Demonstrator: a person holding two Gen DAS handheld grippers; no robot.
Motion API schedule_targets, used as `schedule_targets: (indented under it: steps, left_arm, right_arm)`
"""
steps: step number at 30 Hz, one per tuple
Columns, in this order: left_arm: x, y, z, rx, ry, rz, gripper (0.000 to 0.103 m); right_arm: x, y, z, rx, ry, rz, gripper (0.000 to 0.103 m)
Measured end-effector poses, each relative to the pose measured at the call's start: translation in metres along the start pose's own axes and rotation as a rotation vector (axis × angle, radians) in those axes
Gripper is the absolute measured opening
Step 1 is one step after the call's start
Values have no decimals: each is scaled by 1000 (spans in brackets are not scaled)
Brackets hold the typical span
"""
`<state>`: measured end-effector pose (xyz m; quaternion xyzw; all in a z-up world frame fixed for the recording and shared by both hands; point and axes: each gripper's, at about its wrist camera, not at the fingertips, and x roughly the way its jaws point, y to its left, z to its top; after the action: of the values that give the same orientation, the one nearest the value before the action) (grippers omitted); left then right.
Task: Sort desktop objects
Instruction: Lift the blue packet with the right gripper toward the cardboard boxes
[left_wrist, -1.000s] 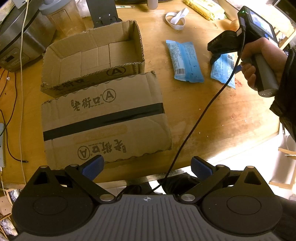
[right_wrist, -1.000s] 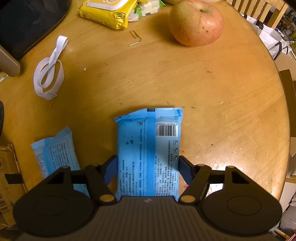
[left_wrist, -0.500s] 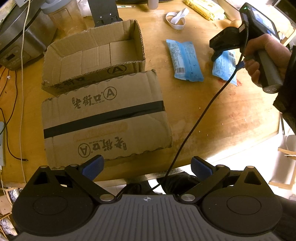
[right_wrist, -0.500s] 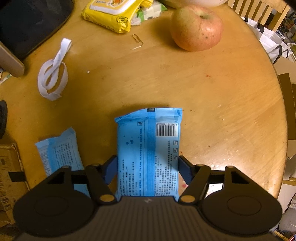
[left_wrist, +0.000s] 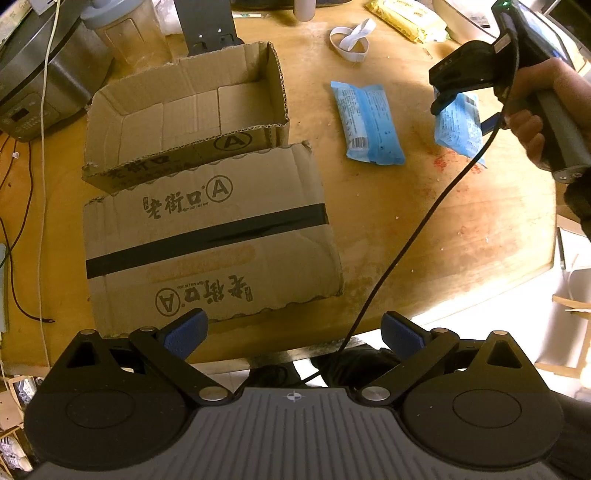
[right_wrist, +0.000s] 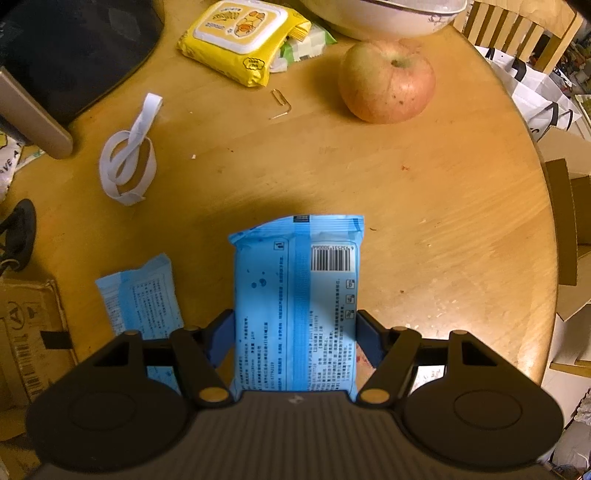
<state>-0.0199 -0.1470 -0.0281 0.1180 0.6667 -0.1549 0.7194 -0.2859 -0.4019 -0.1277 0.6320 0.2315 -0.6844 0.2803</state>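
Note:
My right gripper (right_wrist: 295, 336) is shut on a blue tissue pack (right_wrist: 297, 291) and holds it above the round wooden table (right_wrist: 443, 229); the pack also shows in the left wrist view (left_wrist: 458, 125) under that gripper (left_wrist: 439, 103). A second blue pack (left_wrist: 369, 122) lies flat on the table, also seen in the right wrist view (right_wrist: 142, 295). My left gripper (left_wrist: 293, 330) is open and empty over the table's near edge. An open cardboard box (left_wrist: 184, 114) stands behind its folded-down flap (left_wrist: 207, 240).
An apple (right_wrist: 386, 81), a yellow wipes pack (right_wrist: 240, 40), a white elastic band (right_wrist: 129, 158) and a paper clip (right_wrist: 280, 105) lie farther back. A bowl (right_wrist: 380, 14) stands at the far edge. A cooker (left_wrist: 33, 74) and a jar (left_wrist: 122, 33) stand at the left.
My right gripper has lifted the blue pack off the table and drawn back a little. The left gripper has stayed in place.

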Motion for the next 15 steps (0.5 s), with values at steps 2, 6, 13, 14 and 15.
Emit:
schedule_targets:
  steps: [2,6,13,14,15]
  left_arm:
    - [0,0,0,0,-1,-1,103]
    - [0,1,1,-2,-1,-4,103]
    - [0,2,1,-2,1,-9,103]
    - [0,2,1,-3,1,-10,103]
    - [0,2,1,-3,1,-10,103]
  right_arm:
    - [-15,1,-7,0,-2,2,68]
    - [-24,2,-6,-6,-10,9,68]
    - [-39,6,-2,-1,-15,14,68]
    - [-40,5,-1,-2,-15,14,68]
    - [-42,5,-1,-2,-15,14,68]
